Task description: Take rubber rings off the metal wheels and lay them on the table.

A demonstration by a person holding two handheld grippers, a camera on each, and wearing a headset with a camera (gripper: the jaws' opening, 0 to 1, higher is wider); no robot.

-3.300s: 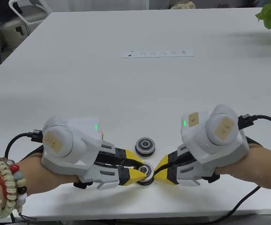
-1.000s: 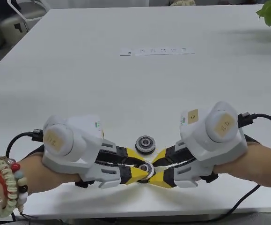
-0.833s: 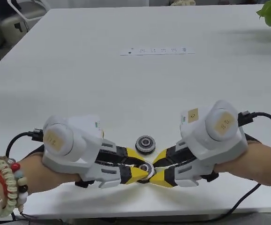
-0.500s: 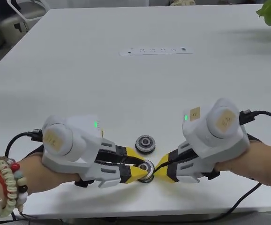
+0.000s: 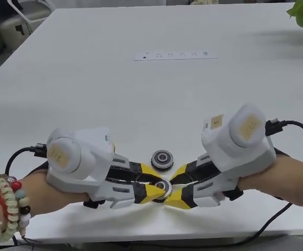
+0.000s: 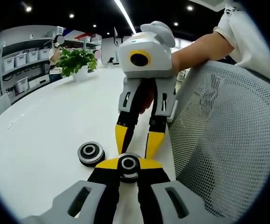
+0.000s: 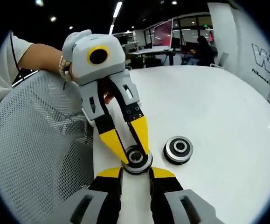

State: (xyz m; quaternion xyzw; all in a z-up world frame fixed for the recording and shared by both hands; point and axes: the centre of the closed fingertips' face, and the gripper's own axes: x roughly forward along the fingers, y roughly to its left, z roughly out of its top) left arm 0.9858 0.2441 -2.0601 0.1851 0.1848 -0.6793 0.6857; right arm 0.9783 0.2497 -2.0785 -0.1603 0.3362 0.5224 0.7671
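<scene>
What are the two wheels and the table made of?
Near wheel and far wheel: shiny silver hubs, apparently bare metal, each banded by a matte black ring, likely rubber. Table: smooth white top with soft glare, perhaps laminate; unconfirmed.

You get a bright, evenly lit head view with only soft shadows on the white table (image 5: pixel 141 104) near 6 o'clock, while both gripper views bend strongly toward their edges and catch ceiling lights (image 6: pixel 124 10) glaring at 12 o'clock.

A big letter W (image 7: pixel 260 57) is on the white wall (image 7: pixel 228 32) past the table (image 7: pixel 209 102). The tan stickers (image 5: pixel 249 127) are too blurry to read.
</scene>
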